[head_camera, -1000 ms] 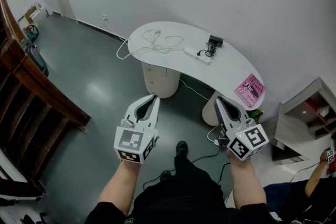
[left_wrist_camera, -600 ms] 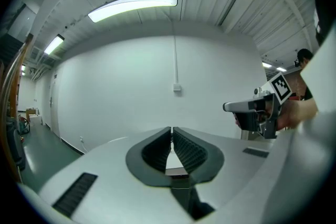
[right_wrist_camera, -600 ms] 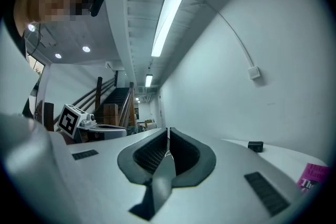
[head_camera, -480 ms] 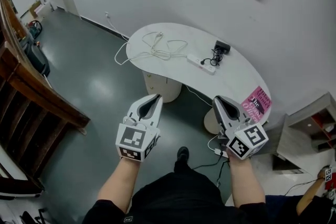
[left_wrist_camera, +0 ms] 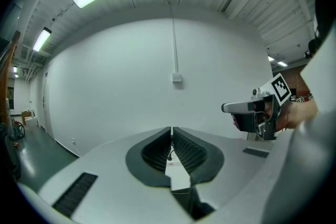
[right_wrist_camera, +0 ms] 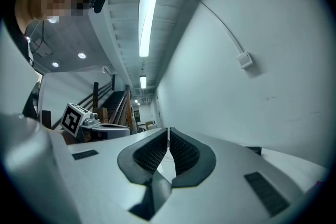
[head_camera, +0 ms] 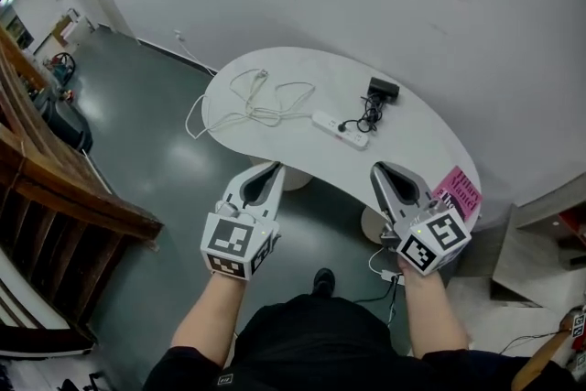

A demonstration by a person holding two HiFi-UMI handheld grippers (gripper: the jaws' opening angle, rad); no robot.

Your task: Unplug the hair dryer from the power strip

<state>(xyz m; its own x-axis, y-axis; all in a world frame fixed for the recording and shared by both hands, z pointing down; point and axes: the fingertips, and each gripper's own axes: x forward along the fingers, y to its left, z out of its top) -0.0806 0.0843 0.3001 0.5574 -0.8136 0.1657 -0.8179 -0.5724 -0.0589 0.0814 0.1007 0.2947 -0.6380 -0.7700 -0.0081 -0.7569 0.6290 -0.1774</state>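
I've got left tool and right tool held out side by side, short of the bench, jaws closed, empty. Hair dryer sits on bench just beside power strip.

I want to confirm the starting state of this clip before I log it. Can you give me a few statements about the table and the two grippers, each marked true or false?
1. The left gripper and the right gripper are both shut and empty. True.
2. The power strip lies on the floor. False: it lies on the white table.
3. A pink book lies at the table's right end in the head view. True.
4. The left gripper touches the power strip. False: both grippers are held apart from it, on the person's side of the table.
5. A black cord runs from the hair dryer to the power strip. True.
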